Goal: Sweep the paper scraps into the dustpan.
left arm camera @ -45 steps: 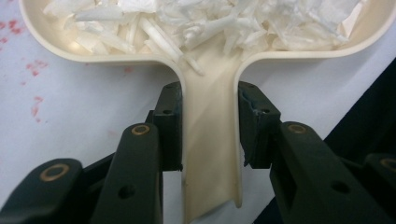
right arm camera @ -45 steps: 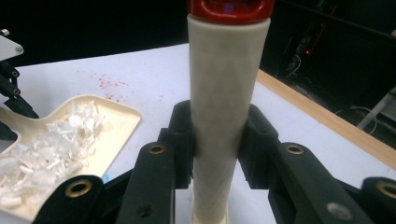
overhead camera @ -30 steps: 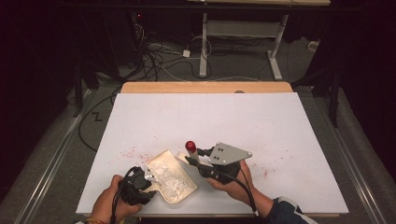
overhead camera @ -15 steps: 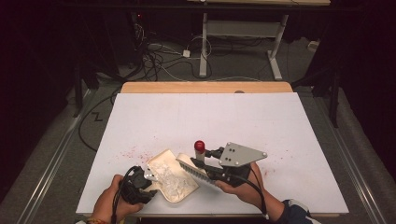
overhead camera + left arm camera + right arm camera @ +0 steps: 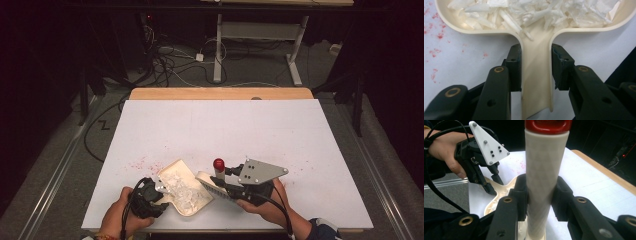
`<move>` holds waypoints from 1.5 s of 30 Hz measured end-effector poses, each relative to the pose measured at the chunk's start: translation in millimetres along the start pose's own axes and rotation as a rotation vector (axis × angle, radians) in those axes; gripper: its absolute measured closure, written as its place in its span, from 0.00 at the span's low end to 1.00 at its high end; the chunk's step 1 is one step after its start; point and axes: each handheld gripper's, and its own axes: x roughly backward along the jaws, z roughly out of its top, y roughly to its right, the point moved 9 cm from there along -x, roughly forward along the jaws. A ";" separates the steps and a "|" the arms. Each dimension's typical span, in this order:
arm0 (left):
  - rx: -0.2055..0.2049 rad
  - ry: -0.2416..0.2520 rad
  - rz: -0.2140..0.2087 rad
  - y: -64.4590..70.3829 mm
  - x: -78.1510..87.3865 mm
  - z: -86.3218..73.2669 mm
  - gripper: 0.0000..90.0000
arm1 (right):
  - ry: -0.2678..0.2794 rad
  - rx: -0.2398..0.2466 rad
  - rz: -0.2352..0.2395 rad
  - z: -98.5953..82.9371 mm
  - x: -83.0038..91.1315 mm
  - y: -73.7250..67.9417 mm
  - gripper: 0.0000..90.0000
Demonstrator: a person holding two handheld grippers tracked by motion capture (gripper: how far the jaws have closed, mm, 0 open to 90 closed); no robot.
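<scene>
Dustpan (image 5: 186,189) sits at the near edge of the white worktop (image 5: 220,125) in the high view, cream plastic and loaded with white paper shreds (image 5: 182,186); your left gripper (image 5: 150,192) has its handle, and your right gripper (image 5: 231,186) holds a brush (image 5: 214,182) whose bristled head lies just at the pan's right lip, red-capped handle pointing up. Faint red specks (image 5: 142,162) dot the sheet to the left.

Left gripper view: your fingers (image 5: 514,67) are closed on the pan's smooth, channel-shaped handle (image 5: 536,75), one on each side wall. That glossy plastic could slip or twist if you tilt the pan, and the light, loose shreds (image 5: 524,12) heaped near the rim would likely spill.

Right gripper view: your fingers (image 5: 521,195) clamp the brush's round, faintly faceted cream shaft (image 5: 544,175) below its shiny red cap (image 5: 547,125). A round shaft may roll in the grip; a hard sweep could flick shreds over the shallow wall or nudge the pan
</scene>
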 end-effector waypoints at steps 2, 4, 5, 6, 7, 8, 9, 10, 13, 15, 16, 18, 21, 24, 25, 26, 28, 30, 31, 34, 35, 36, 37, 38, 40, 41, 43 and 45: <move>0.007 0.007 -0.003 -0.4 -0.6 1.3 0.70 | 0.005 -0.006 -0.009 1.0 3.6 4.4 0.78; 0.010 0.015 -0.002 -1.2 -1.1 3.1 0.70 | 0.017 -0.015 -0.019 3.0 9.3 11.4 0.78; 0.019 0.023 -0.002 -1.5 -1.6 4.2 0.70 | 0.022 -0.023 -0.028 3.9 13.0 15.4 0.78; 0.024 0.026 0.000 -1.7 -2.0 5.1 0.70 | 0.026 -0.023 -0.034 4.5 16.7 19.4 0.78; 0.024 0.027 0.002 -2.0 -2.3 5.8 0.70 | 0.029 -0.022 -0.041 4.8 20.8 23.3 0.78; 0.031 0.035 0.004 -2.2 -2.7 7.2 0.70 | 0.034 -0.028 -0.052 4.7 25.3 27.5 0.78; 0.039 0.041 0.002 -2.5 -3.3 8.4 0.70 | 0.034 -0.033 -0.060 4.1 29.5 31.7 0.78; 0.041 0.040 -0.002 -2.8 -3.8 8.9 0.70 | 0.033 -0.037 -0.070 3.2 33.7 36.4 0.78; 0.057 0.058 0.000 -5.1 -4.6 12.3 0.70 | 0.039 -0.053 -0.104 0.3 47.0 49.9 0.78; 0.061 0.068 0.004 -6.7 -5.9 14.7 0.70 | 0.043 -0.061 -0.128 -2.0 56.2 58.1 0.78; 0.067 0.076 0.007 -7.7 -6.5 16.0 0.70 | 0.042 -0.061 -0.138 -3.5 60.9 62.0 0.78; 0.080 0.084 0.003 -9.5 -7.4 17.5 0.70 | 0.038 -0.070 -0.149 -7.8 69.1 68.8 0.78; 0.102 0.091 0.010 -13.5 -7.8 18.1 0.70 | 0.027 -0.084 -0.164 -15.7 80.8 78.0 0.78; 0.125 0.096 0.017 -18.2 -8.0 17.9 0.70 | 0.023 -0.108 -0.181 -22.9 92.6 85.6 0.78; 0.133 0.100 0.019 -20.0 -8.1 18.0 0.70 | 0.022 -0.114 -0.184 -24.8 96.2 87.8 0.78; 0.142 0.102 0.021 -21.8 -8.1 18.0 0.70 | 0.021 -0.120 -0.188 -26.6 100.1 89.5 0.78; 0.153 0.105 0.028 -25.7 -8.2 18.1 0.70 | 0.015 -0.132 -0.198 -31.3 110.2 94.0 0.78; 0.168 0.110 0.029 -29.3 -8.4 18.9 0.70 | 0.015 -0.138 -0.202 -33.9 116.7 96.8 0.78; 0.173 0.112 0.030 -31.6 -8.2 19.4 0.70 | 0.015 -0.138 -0.202 -33.9 116.7 96.8 0.78; 0.200 0.122 0.033 -39.5 -8.8 21.3 0.70 | 0.011 -0.155 -0.197 -38.7 125.7 101.1 0.78; 0.214 0.128 0.037 -42.7 -8.9 22.0 0.70 | 0.007 -0.161 -0.192 -40.6 128.4 102.4 0.78; 0.224 0.126 0.040 -45.7 -9.2 22.3 0.70 | 0.011 -0.172 -0.188 -41.9 131.0 103.6 0.78; 0.235 0.127 0.045 -48.5 -9.8 22.7 0.70 | 0.012 -0.181 -0.183 -43.5 133.6 104.4 0.78; 0.249 0.125 0.049 -51.7 -10.2 22.8 0.70 | 0.012 -0.185 -0.170 -44.7 135.5 104.5 0.78; 0.283 0.121 0.061 -58.4 -11.2 22.8 0.70 | 0.016 -0.201 -0.152 -46.3 139.1 103.3 0.78; 0.294 0.125 0.069 -61.7 -11.3 23.5 0.70 | 0.015 -0.204 -0.143 -46.8 140.5 102.1 0.78; 0.317 0.130 0.091 -68.9 -11.4 24.1 0.70 | 0.019 -0.208 -0.127 -46.8 143.1 98.9 0.78; 0.339 0.132 0.102 -74.3 -12.1 24.5 0.70 | 0.021 -0.213 -0.100 -46.5 143.8 94.8 0.78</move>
